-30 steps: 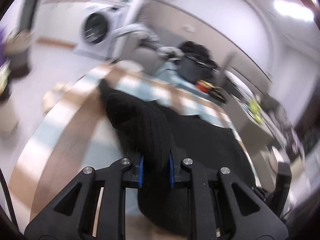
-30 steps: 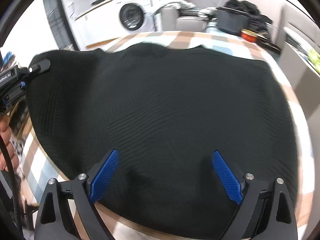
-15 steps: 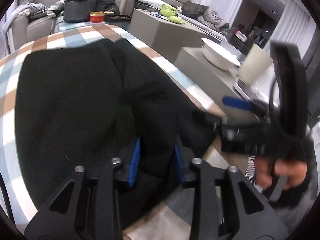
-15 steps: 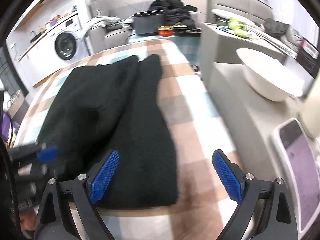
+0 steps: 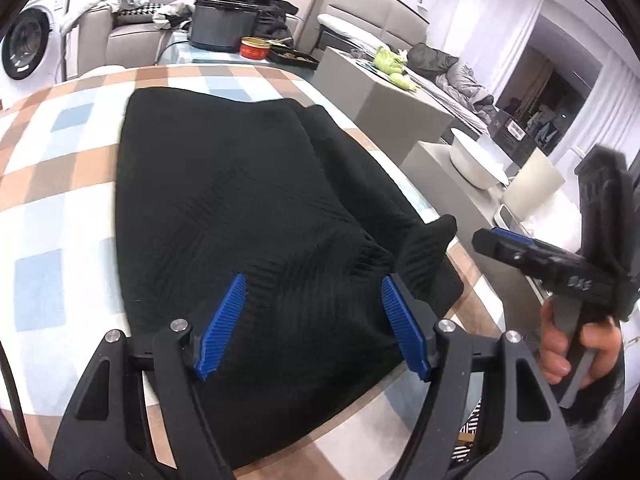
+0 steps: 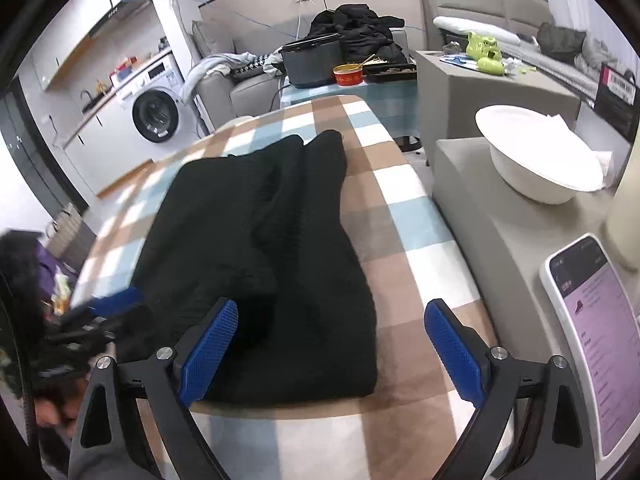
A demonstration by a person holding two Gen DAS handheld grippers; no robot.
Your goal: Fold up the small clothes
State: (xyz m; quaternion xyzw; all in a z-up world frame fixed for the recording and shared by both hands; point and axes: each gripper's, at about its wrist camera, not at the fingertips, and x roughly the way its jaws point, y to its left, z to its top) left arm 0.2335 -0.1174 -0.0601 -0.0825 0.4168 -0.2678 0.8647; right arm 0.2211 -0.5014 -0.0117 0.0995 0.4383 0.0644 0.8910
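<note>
The black ribbed knit garment point(image 5: 248, 216) lies on the checked brown, blue and white tablecloth point(image 5: 52, 184), one side laid over the middle, so a fold looks made. My left gripper point(image 5: 312, 320) is wide open above its near hem, holding nothing. My right gripper point(image 6: 332, 344) is also wide open and empty, ready for the next fold.

Checked tablecloth point(image 6: 404, 216) under both tongs, brown/blue/white squares. Ahead: grey sofa point(image 6: 248, 92) piled with dark clothes point(image 6: 356, 28), black bin point(image 6: 312, 60), red tub point(image 6: 349, 74). Washer point(image 6: 154, 114) ahead-left under a counter. Right of right tongs: grey block point(image 6: 500, 232) with white bowl point(image 6: 536, 156) and lit phone point(image 6: 596, 336). White curtains point(image 5: 492, 20) far right.
</note>
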